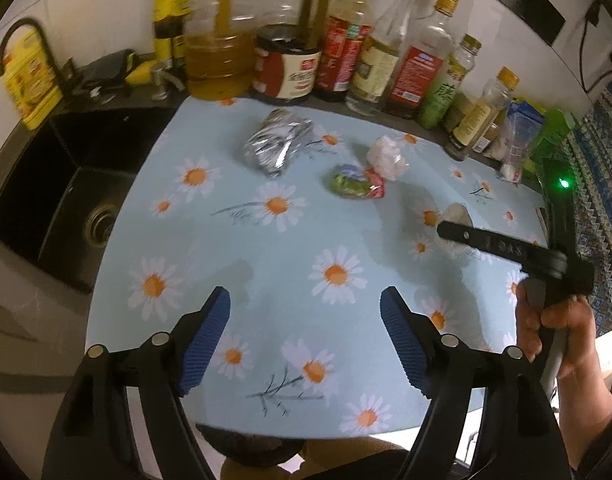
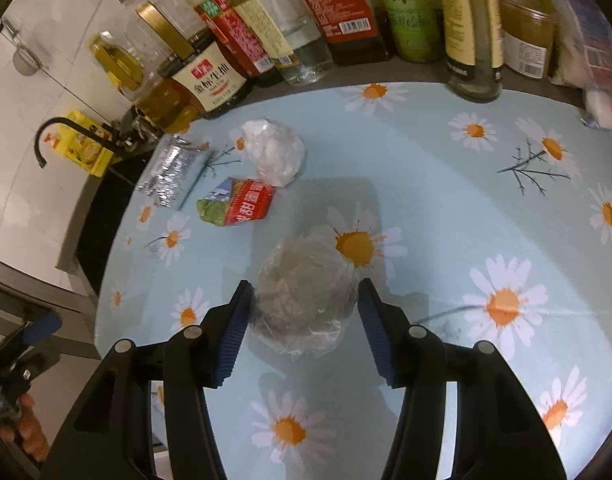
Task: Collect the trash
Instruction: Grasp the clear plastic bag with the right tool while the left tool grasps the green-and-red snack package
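While tilted downward, right gripper straddles bag.

Near half of my counter: bare cloth, free passage. Middle: foil packet, snack wrapper, white wad. Back edge: bottles, walled. Left: sink.

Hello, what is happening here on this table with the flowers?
A person is collecting trash with a gripper in each hand. The right gripper has its pads on both sides of a crumpled clear plastic bag, apparently gripping it. The left gripper hangs open over the daisy tablecloth, holding nothing. A foil wrapper, a green and red packet and a white wad still lie there.
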The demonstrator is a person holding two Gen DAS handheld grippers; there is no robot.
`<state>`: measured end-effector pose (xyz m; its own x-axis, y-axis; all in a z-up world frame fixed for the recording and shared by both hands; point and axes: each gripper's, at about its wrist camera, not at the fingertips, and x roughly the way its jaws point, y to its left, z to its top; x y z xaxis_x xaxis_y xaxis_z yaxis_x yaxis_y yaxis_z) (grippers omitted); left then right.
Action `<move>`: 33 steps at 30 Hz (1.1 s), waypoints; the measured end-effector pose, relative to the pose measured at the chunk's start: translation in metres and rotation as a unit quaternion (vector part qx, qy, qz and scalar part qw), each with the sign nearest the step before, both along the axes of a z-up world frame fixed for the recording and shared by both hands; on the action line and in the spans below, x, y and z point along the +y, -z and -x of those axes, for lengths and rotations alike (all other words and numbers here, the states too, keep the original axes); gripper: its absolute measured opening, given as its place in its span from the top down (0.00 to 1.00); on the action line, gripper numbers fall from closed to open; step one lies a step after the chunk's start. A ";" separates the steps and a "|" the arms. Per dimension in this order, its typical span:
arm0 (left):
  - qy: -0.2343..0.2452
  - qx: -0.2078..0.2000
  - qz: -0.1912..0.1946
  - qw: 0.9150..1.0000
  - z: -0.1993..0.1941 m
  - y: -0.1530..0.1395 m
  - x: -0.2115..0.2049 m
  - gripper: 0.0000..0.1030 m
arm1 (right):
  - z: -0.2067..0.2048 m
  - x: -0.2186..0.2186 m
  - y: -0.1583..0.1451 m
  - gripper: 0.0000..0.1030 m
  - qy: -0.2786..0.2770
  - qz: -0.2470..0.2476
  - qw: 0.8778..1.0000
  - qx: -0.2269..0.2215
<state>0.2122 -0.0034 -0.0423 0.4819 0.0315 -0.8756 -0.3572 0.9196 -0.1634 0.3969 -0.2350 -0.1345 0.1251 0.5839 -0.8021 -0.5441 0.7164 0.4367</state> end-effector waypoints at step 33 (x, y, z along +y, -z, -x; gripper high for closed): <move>0.122 0.128 -0.066 0.982 -0.201 0.088 -0.033 0.27 | 0.030 -0.107 0.011 0.47 0.070 -0.087 0.993 0.024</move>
